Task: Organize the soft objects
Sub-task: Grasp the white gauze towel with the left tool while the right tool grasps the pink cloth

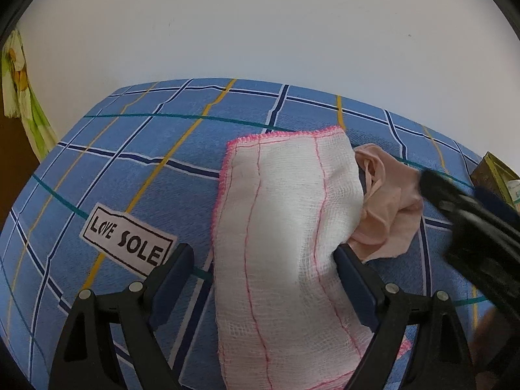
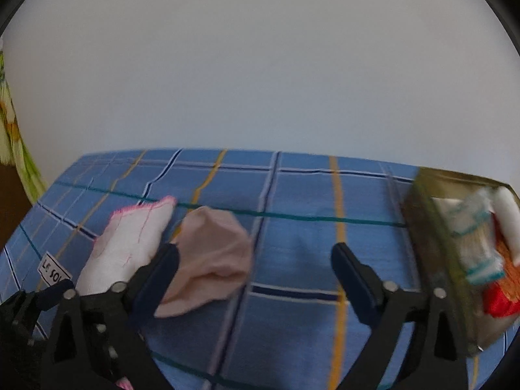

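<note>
Left wrist view: left hand-held gripper (image 1: 263,260) wide around the white gauze cloth (image 1: 286,214) without pinching, pink sock (image 2: 211,256) touching that cloth's right side, right hand-held gripper (image 2: 255,261) wide and empty, bin (image 2: 432,250) far right part-filled, both still unsorted.

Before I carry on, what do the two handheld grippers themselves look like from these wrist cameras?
They look like a matching pair. The left gripper and the right gripper each have a black plastic frame with triangular cut-outs, small silver pivot bolts, and two dark navy blue fingers tapering to blunt tips. No cables, markings, hands or sleeves are visible in either view.
</note>
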Motion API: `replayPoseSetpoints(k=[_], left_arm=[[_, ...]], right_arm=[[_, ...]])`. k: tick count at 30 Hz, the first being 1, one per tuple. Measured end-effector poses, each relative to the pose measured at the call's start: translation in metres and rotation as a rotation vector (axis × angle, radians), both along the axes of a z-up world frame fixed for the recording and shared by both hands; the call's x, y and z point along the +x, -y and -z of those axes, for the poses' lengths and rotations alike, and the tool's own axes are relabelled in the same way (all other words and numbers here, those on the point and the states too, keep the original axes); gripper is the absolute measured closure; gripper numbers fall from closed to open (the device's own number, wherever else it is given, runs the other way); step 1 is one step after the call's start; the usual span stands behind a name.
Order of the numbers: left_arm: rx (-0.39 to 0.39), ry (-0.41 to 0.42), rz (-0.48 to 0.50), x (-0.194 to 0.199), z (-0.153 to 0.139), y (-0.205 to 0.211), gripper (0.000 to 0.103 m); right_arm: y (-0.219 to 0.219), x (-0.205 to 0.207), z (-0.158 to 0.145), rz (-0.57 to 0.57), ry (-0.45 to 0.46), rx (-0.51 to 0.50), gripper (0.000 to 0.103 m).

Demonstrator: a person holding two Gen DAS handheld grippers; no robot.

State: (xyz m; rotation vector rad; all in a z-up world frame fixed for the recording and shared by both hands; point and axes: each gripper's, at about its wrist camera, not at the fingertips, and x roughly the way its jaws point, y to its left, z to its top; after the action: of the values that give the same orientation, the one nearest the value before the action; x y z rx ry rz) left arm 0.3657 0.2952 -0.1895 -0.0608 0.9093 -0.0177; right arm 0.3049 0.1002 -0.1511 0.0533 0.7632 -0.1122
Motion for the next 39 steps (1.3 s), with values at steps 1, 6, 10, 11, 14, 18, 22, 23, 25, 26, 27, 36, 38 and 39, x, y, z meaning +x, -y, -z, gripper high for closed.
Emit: replayPoseSetpoints(k=[1,6,10,11,14,18,22,23,25,26,27,36,38,39], left_arm=[[-0.009,-0.002,-0.001,0.0,0.0,-0.002,0.013],[-0.013,-0.02,-0.033,0.0,-0.001,-0.017,0.013],[-0.031,-0.027,-0.071,0.0,0.0,-0.028,0.013],[-0.027,-0.025,-0.071,0.0,0.0,-0.028,0.013],[0.002,-0.019,-0.061,0.0,0.0,-0.023,0.013],[0.001,-0.009,-0.064,0.002,0.002,-0.023,0.013],[0.026,-0.003,-0.032,0.004,0.003,-0.012,0.013],[0.024,-0.004,-0.017,0.004,0.003,-0.01,0.013],[0.025,-0.002,-0.009,0.003,0.003,-0.009,0.018],[0.021,0.006,-0.008,0.002,0.001,-0.009,0.024],[0.014,0.019,-0.005,0.0,0.0,-0.009,0.039],[-0.028,0.096,0.042,-0.013,-0.013,-0.003,0.072],[-0.032,0.139,0.032,-0.018,-0.018,-0.003,0.073],[-0.034,0.169,0.026,-0.021,-0.023,-0.003,0.073]], right_arm=[[-0.004,0.007,0.004,-0.012,-0.03,-0.003,0.018],[-0.017,0.035,0.025,-0.073,-0.167,0.005,0.029],[-0.023,0.038,0.026,-0.117,-0.178,-0.018,0.057],[-0.023,0.038,0.026,-0.122,-0.177,-0.033,0.065],[-0.02,0.036,0.024,-0.133,-0.171,-0.043,0.091],[-0.004,0.024,0.015,-0.126,-0.124,0.04,0.095],[0.01,0.005,-0.003,-0.128,-0.012,0.087,0.095],[0.013,0.001,-0.009,-0.13,0.017,0.11,0.095],[0.019,-0.009,-0.02,-0.139,0.072,0.155,0.095],[0.021,-0.014,-0.026,-0.146,0.096,0.166,0.095],[0.021,-0.019,-0.031,-0.153,0.122,0.169,0.095],[0.036,-0.053,-0.052,-0.12,0.234,0.204,0.095],[0.038,-0.056,-0.052,-0.119,0.239,0.201,0.095],[0.038,-0.057,-0.051,-0.118,0.242,0.197,0.095]])
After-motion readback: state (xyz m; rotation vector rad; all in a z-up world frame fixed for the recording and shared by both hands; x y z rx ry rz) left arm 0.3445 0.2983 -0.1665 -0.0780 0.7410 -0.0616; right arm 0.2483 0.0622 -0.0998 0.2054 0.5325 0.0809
